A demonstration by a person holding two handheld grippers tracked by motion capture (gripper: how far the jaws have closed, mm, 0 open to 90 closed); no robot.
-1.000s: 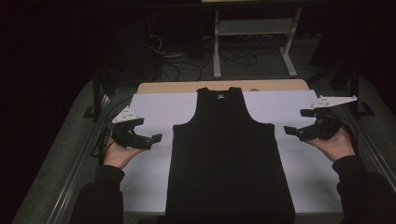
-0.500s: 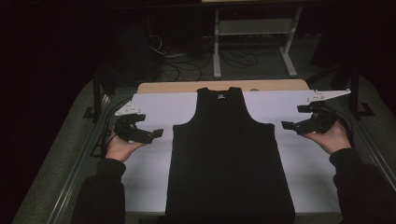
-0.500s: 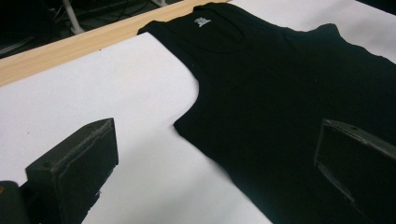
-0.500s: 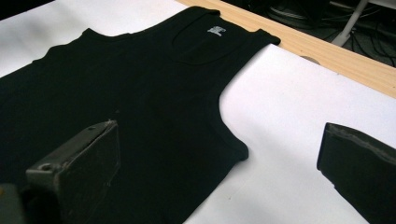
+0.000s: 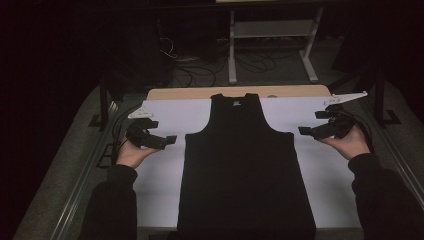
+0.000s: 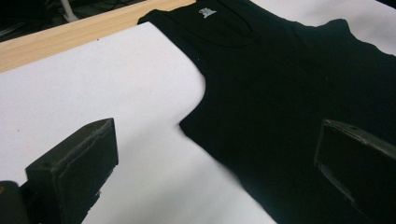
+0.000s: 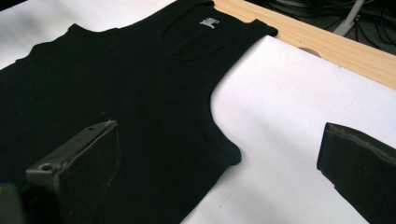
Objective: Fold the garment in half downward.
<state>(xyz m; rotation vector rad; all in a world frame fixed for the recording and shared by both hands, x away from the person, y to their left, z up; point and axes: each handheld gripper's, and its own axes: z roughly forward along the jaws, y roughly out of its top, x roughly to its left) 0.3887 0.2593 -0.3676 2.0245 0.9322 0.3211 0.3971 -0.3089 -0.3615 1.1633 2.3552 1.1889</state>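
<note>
A black tank top (image 5: 245, 170) lies flat on the white sheet (image 5: 165, 170), neck toward the far edge, hem toward me. Its white neck label (image 6: 205, 12) (image 7: 209, 22) faces up. My left gripper (image 5: 169, 141) hovers open just left of the top's left armhole (image 6: 196, 112), jaws wide apart and pointing at the cloth. On the other side my right gripper (image 5: 305, 131) is open too, beside the right armhole (image 7: 224, 140), jaws spread with nothing between them. Neither gripper touches the garment.
The white sheet covers a wooden table whose bare far strip (image 5: 235, 92) shows behind the top's neck. Metal rails (image 5: 85, 185) run along both table sides. Cables and a white stand (image 5: 232, 50) sit on the dark floor beyond.
Both grippers have drifted a little away from me and inward, closer to the top's armholes. The tank top has not moved.
</note>
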